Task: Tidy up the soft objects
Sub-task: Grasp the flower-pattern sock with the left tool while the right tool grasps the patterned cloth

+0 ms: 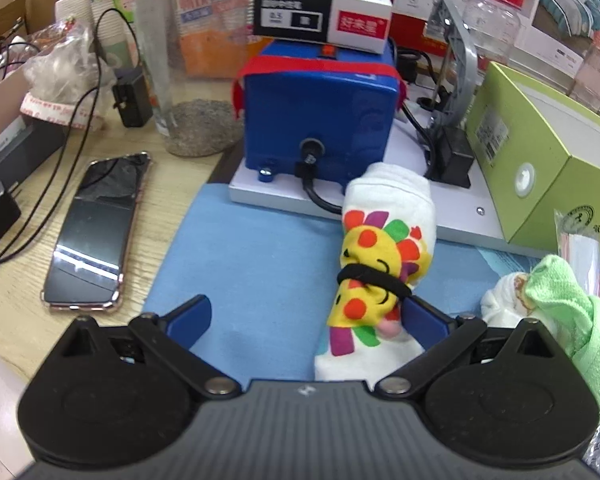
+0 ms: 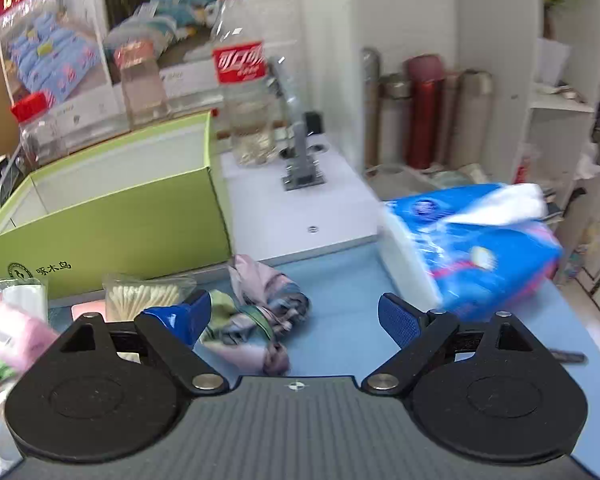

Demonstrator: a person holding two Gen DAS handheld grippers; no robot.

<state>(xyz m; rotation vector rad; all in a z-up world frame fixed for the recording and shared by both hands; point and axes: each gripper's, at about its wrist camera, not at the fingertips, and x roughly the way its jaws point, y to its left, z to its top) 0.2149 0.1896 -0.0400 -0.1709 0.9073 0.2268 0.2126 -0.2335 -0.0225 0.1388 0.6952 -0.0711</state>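
A cluttered workroom, part office and part store. A wood-grain table (image 1: 16,320) carries a phone (image 1: 96,236), cables and a blue machine (image 1: 320,120). Thermos flasks (image 2: 424,112) line white shelving (image 2: 560,120) beside boxed bedding (image 2: 56,52).

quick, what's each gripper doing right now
Left gripper: open, the rolled towel lying against its right finger, not gripped.
Right gripper: open, holding nothing.

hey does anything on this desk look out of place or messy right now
Yes. A black hair tie cinches the rolled cartoon sock crookedly, and the pastel cloth lies crumpled on the blue mat, not in the empty green box.
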